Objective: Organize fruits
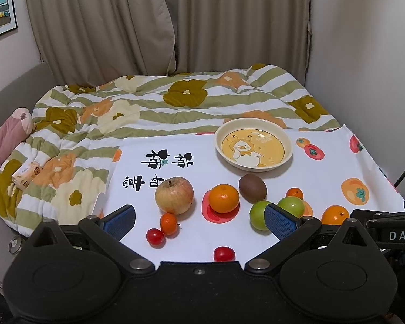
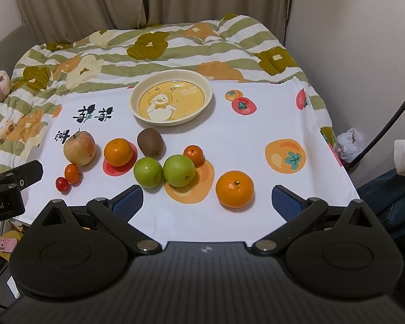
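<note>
A white cloth [image 2: 229, 135] printed with persimmons covers the worktop, and every fruit lies loose on it, none in the duck-patterned plate [image 2: 171, 97], which serves as the landmark here. The plate sits toward the far edge of the cloth, with the flowered quilt [image 2: 148, 46] of the bed behind it.

Just in front of the plate lies the brown kiwi [image 2: 150, 142]. To the left of the kiwi rests a large orange [image 2: 118, 152], and further left stands the apple [image 2: 79, 148], stem upward. In front of the apple a small tangerine [image 2: 73, 173] touches a cherry tomato [image 2: 62, 184]; in the left wrist view a second cherry tomato [image 1: 223, 253] lies alone, nearer the camera. Nearer than the kiwi, two green fruits sit side by side and seem to touch: the left green fruit [image 2: 148, 172] and the right green fruit [image 2: 179, 170]. Another small tangerine [image 2: 193, 154] sits just behind the right green fruit. Well in front of the plate and to its right rests a second large orange [image 2: 235, 188].

The right hand-held gripper [image 2: 206, 202] hovers at the near edge of the cloth with its blue-padded fingers spread wide, pinching nothing. The left hand-held gripper [image 1: 199, 220] is likewise spread wide and holds nothing, near the tomatoes.
</note>
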Tool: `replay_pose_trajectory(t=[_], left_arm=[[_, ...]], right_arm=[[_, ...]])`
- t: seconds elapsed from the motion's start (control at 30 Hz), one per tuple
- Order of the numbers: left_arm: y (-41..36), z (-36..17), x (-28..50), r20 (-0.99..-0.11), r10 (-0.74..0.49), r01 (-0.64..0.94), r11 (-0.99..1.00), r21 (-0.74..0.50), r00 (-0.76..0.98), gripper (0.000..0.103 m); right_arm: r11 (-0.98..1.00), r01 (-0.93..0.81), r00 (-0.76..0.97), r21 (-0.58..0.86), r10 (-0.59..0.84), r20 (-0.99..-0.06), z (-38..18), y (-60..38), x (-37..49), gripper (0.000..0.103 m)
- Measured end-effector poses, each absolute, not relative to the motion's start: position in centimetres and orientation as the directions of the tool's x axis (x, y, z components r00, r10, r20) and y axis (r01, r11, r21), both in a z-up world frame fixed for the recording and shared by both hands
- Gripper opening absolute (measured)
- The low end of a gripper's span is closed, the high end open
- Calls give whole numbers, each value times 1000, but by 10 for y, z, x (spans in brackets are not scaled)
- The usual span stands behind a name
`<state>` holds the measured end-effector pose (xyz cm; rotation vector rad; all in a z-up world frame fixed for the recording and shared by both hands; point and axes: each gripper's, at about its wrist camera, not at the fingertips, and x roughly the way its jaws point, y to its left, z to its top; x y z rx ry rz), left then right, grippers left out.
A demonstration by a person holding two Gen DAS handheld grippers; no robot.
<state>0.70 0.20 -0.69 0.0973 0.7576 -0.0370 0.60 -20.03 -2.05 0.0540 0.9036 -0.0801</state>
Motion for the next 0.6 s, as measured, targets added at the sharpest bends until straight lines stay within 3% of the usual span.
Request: replay_pose_trajectory(t=[0.6], left_arm=[[8, -4, 9, -689, 7, 64, 995, 77, 724, 103]], right_arm=[[996, 89, 617, 14, -44, -786, -20, -199, 7, 103]])
